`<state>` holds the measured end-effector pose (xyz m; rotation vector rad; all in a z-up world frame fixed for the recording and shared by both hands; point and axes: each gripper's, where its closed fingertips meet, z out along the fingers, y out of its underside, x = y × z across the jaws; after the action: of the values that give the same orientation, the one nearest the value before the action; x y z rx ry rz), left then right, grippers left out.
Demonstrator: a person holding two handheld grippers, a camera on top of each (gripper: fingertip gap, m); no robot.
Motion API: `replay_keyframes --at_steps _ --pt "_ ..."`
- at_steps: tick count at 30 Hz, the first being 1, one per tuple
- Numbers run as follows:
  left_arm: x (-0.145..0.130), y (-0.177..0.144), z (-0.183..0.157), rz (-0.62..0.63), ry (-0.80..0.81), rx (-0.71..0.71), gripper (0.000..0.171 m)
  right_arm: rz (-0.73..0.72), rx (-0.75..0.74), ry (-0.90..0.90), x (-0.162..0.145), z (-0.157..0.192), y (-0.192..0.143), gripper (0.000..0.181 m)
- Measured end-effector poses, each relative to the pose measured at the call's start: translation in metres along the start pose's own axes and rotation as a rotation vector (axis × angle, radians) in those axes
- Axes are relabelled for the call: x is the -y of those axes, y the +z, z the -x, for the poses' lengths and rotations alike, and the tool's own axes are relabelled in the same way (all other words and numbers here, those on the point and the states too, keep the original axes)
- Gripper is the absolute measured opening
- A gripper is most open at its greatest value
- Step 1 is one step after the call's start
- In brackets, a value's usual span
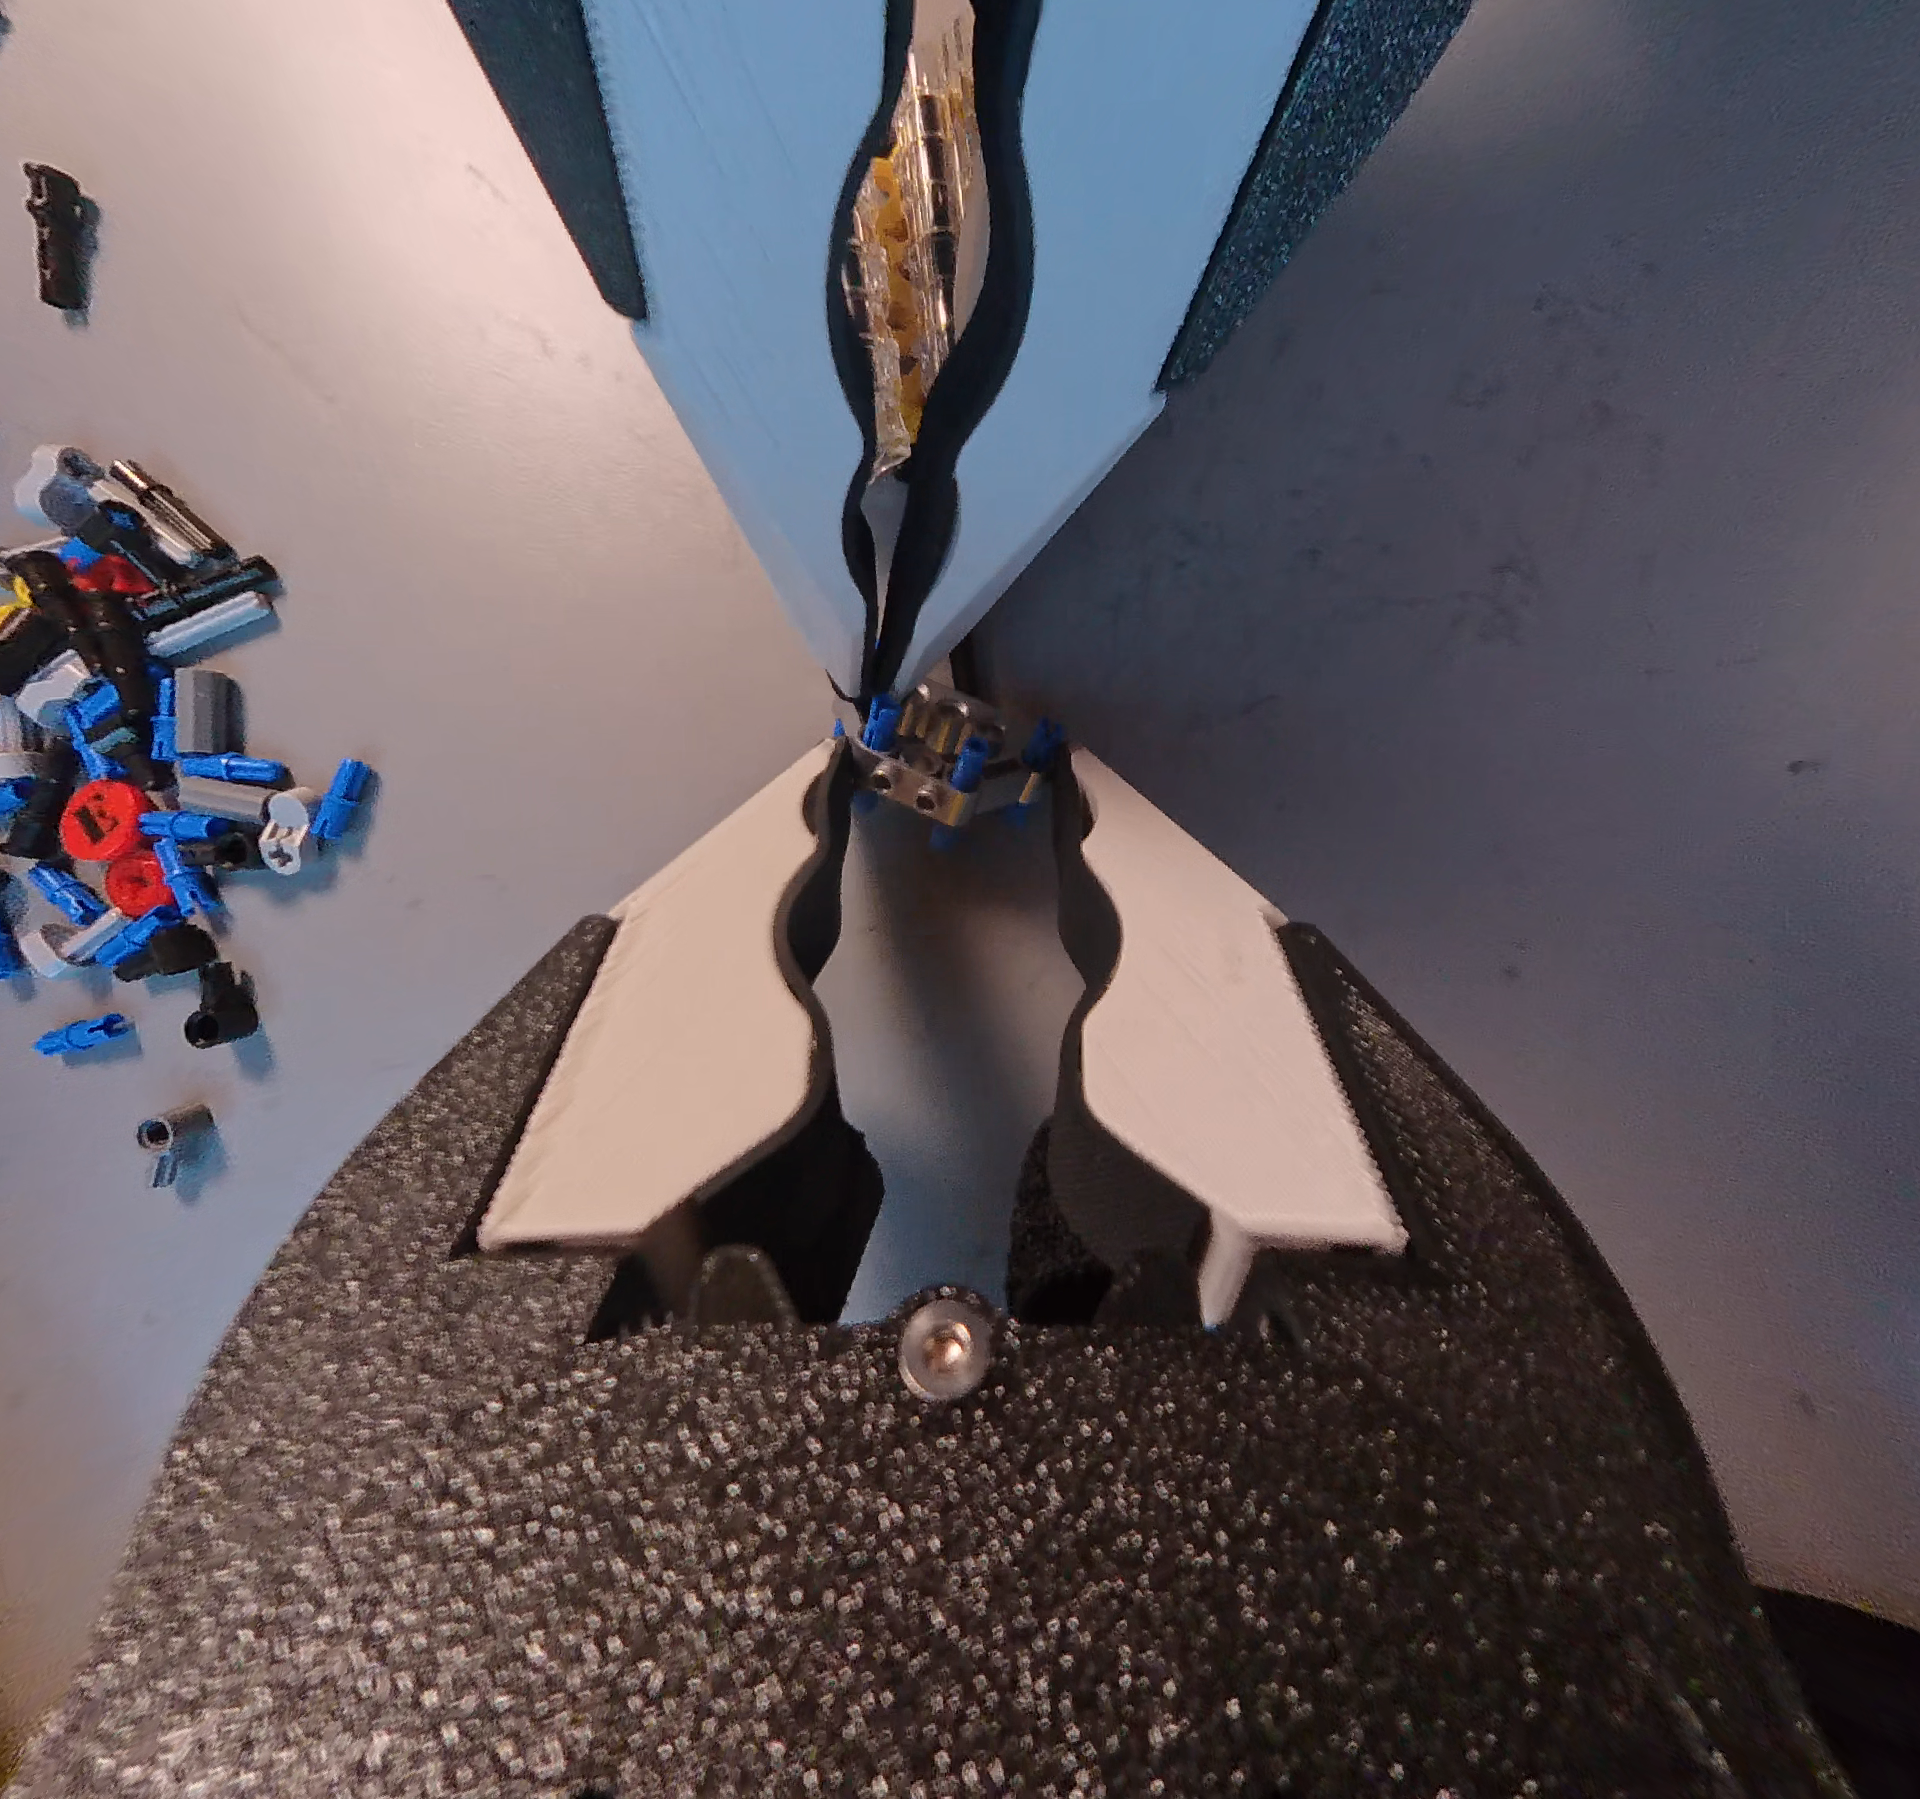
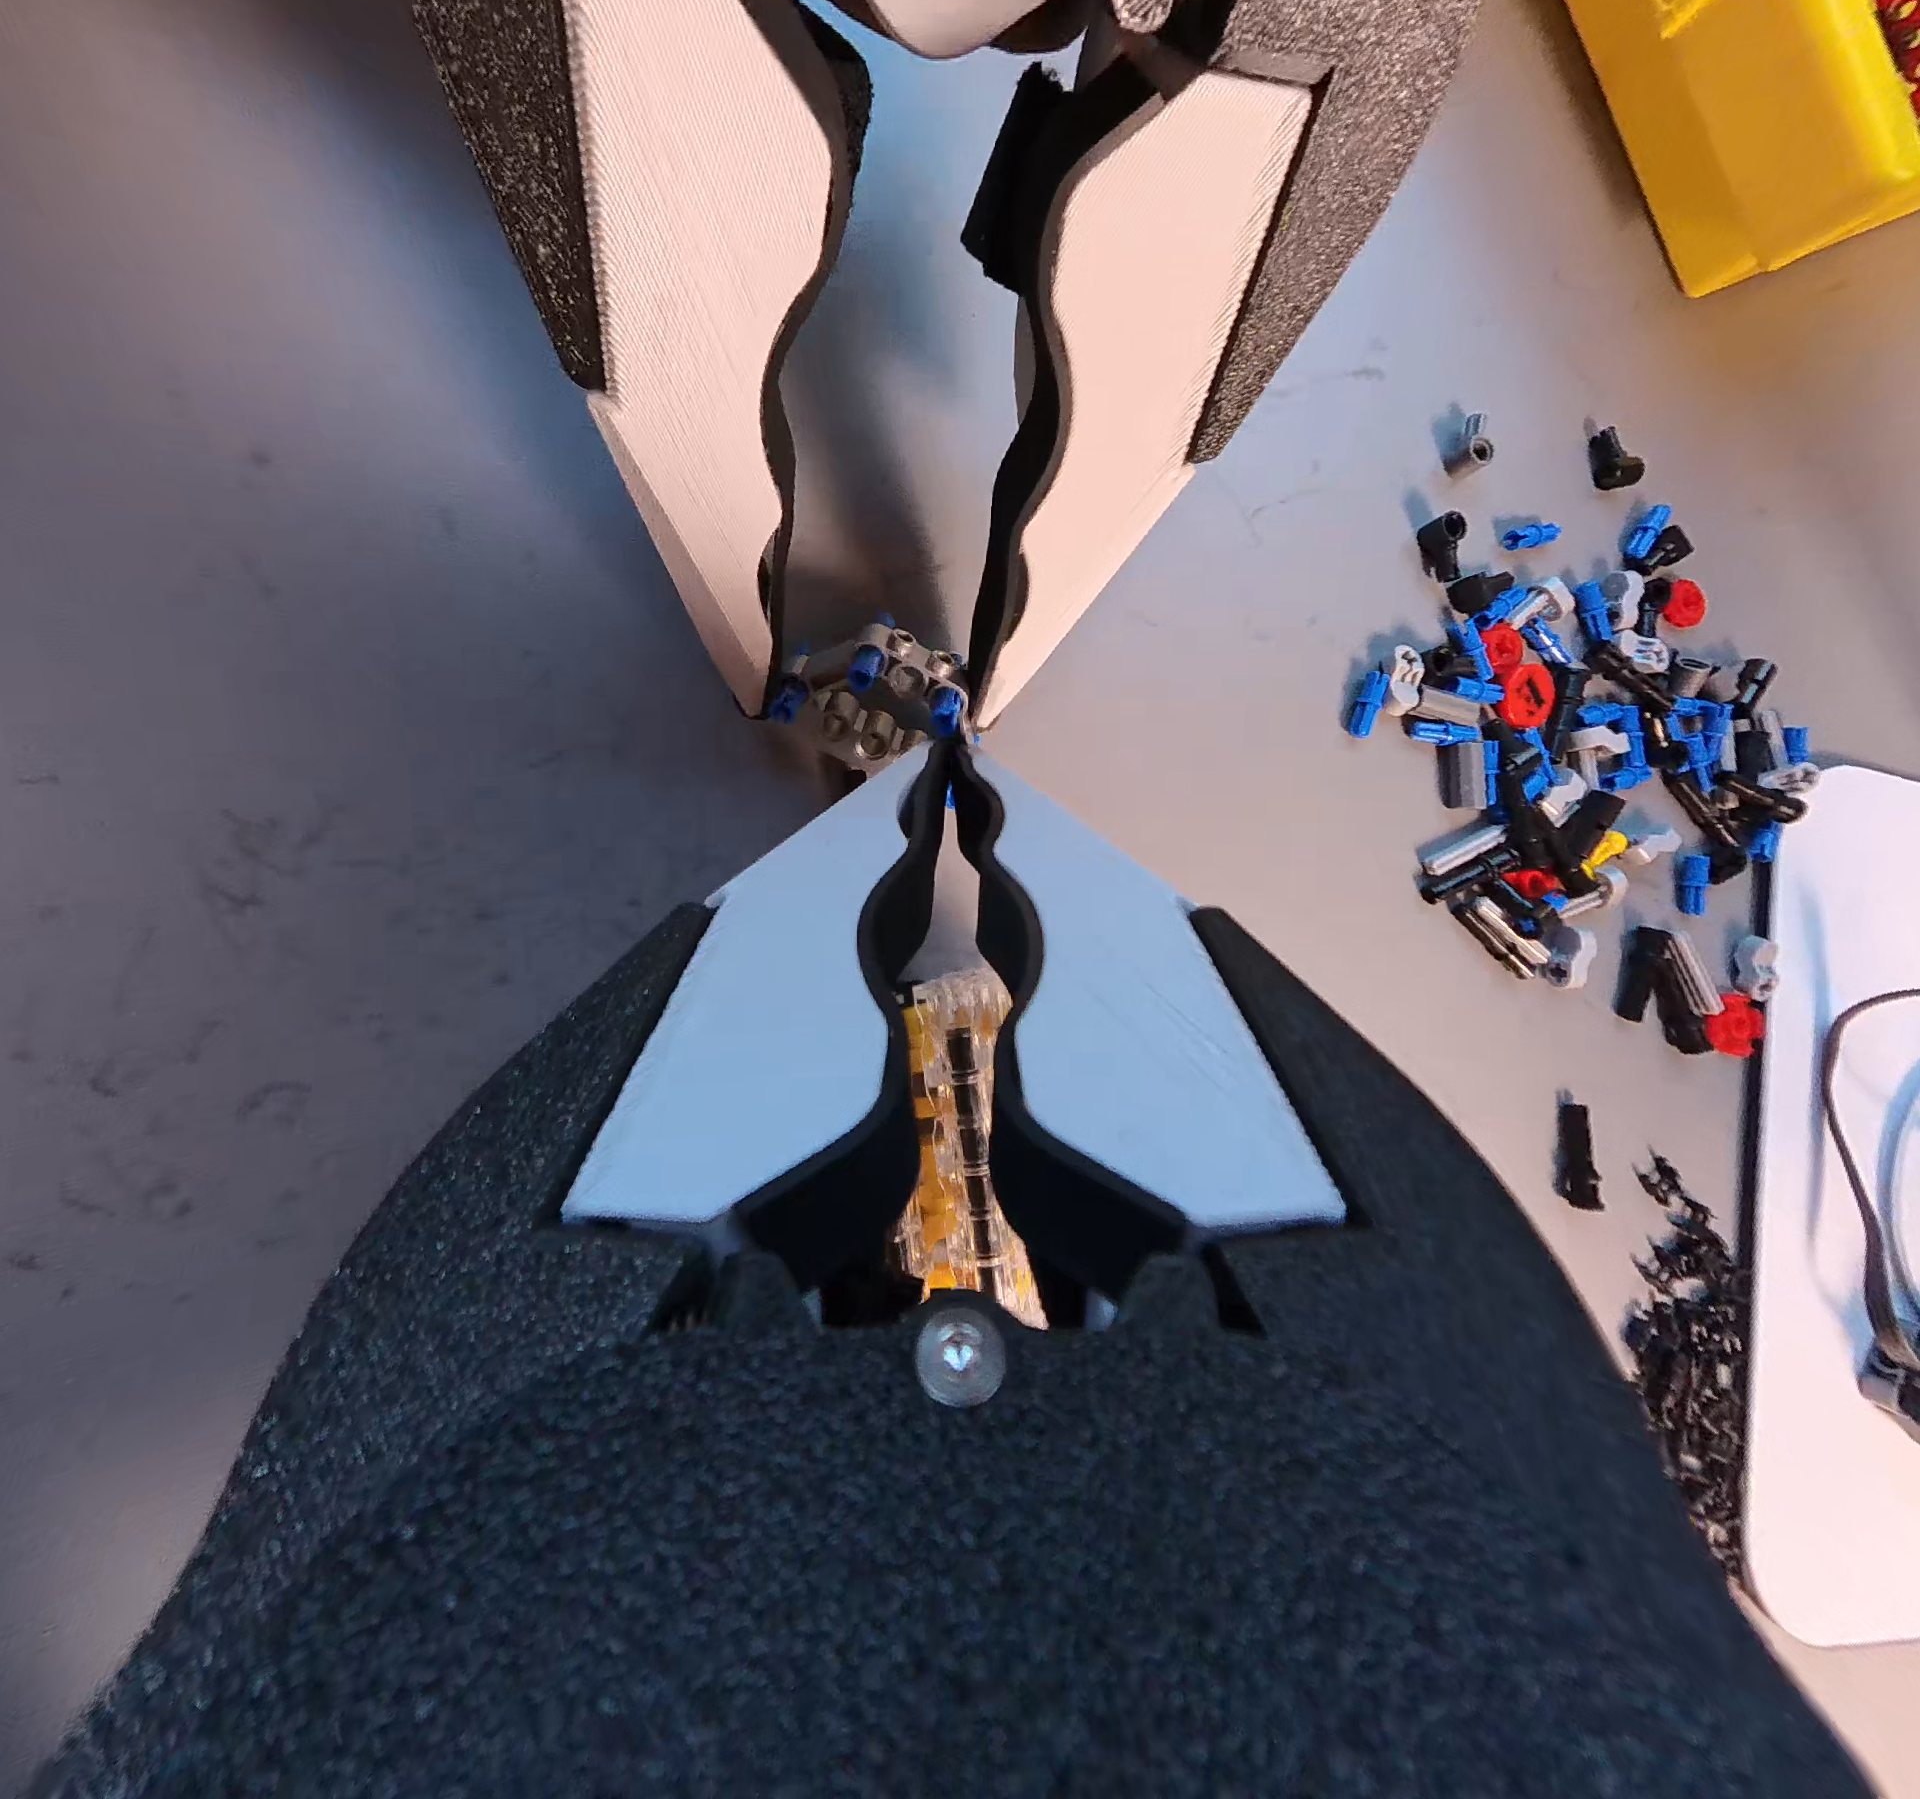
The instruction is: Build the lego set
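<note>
Grey, faintly scuffed tabletop (image 1: 1507, 399) runs under both views. At its left edge in the left wrist view lies a loose pile of small plastic building pieces (image 1: 125, 762): blue pins, black connectors, grey sleeves, red round studs. Centre, the left gripper (image 1: 951, 793), with white ribbed fingers edged in wavy black rubber, stands spread around a small grey holed beam assembly studded with blue pins (image 1: 935, 762), its tips at either side of it. Opposite, the right gripper (image 2: 951, 762) is pinched shut, its tips meeting at one blue pin on that assembly; whether it truly holds the pin I cannot tell. A steady, square grip would suit such slippery, tiny parts. Far right in the right wrist view sits a glossy yellow plastic bin (image 2: 1714, 87).
</note>
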<state>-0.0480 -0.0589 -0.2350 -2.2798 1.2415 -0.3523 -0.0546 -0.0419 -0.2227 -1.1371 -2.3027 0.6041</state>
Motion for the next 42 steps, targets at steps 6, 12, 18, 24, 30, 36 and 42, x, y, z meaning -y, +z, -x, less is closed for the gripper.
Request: replay_keyframes --at_steps 6,12,18,24,30,36,42 --pt "0.002 -0.004 -0.005 -0.06 0.02 -0.015 0.037 -0.002 -0.001 -0.058 -0.001 0.004 -0.001 0.0" --pt "0.006 -0.011 -0.012 -0.162 0.038 -0.07 0.035 -0.008 -0.016 -0.129 -0.001 0.008 -0.002 0.0" --pt "0.002 -0.004 -0.01 -0.201 0.013 -0.108 0.045 -0.021 -0.035 -0.185 -0.001 0.011 -0.003 0.0" --pt "0.006 0.005 -0.014 -0.197 0.047 -0.136 0.043 -0.036 -0.047 -0.228 -0.001 0.016 -0.003 0.0" --pt "0.003 -0.004 -0.008 -0.141 0.052 -0.096 0.032 -0.031 -0.077 -0.225 -0.001 0.014 -0.005 0.001" --pt "-0.001 -0.004 -0.005 -0.083 0.075 -0.06 0.02 -0.084 -0.065 -0.139 0.009 0.007 -0.018 0.005" --pt "0.006 -0.006 -0.006 -0.097 0.096 -0.049 0.0 -0.025 -0.024 -0.119 0.003 0.01 -0.013 0.011"
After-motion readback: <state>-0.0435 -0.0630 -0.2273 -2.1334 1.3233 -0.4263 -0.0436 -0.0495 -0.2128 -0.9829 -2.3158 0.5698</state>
